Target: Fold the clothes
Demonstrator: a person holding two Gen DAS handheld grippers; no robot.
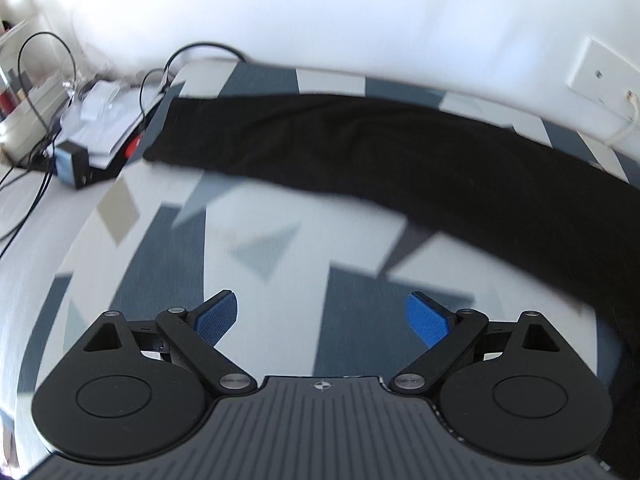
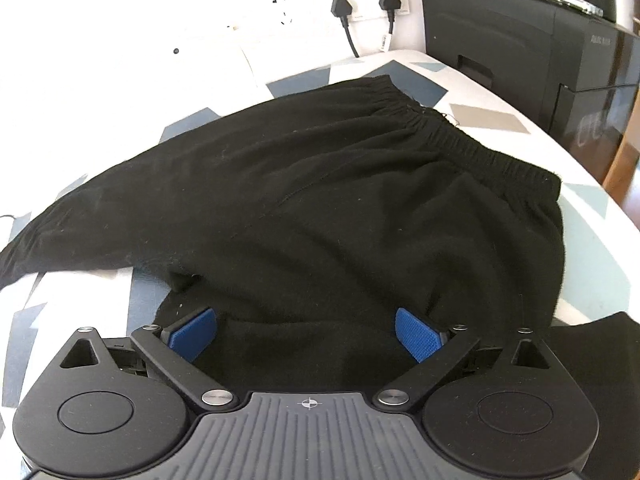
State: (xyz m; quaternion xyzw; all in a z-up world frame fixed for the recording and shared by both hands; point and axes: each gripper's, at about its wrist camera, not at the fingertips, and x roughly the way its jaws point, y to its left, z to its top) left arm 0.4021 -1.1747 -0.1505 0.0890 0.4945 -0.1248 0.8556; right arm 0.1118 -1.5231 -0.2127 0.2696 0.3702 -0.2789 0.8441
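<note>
Black trousers (image 2: 320, 200) lie on a table under a patterned cloth (image 2: 80, 288). Their elastic waistband (image 2: 460, 132) is at the far right in the right wrist view. One long leg (image 1: 360, 148) stretches leftward across the left wrist view. My right gripper (image 2: 306, 334) hovers over the near part of the trousers, open, its blue pads (image 2: 416, 334) wide apart with fabric below them and nothing pinched. My left gripper (image 1: 322, 320) is open over the bare patterned cloth (image 1: 256, 240), well short of the leg, with nothing between its pads (image 1: 218, 318).
A black box with papers and cables (image 1: 92, 140) sits at the table's left end. A black printer (image 2: 540, 52) stands at the right end. Wall sockets with two black plugs (image 2: 360, 4) are behind the table. A white wall plate (image 1: 600, 76) sits by the right.
</note>
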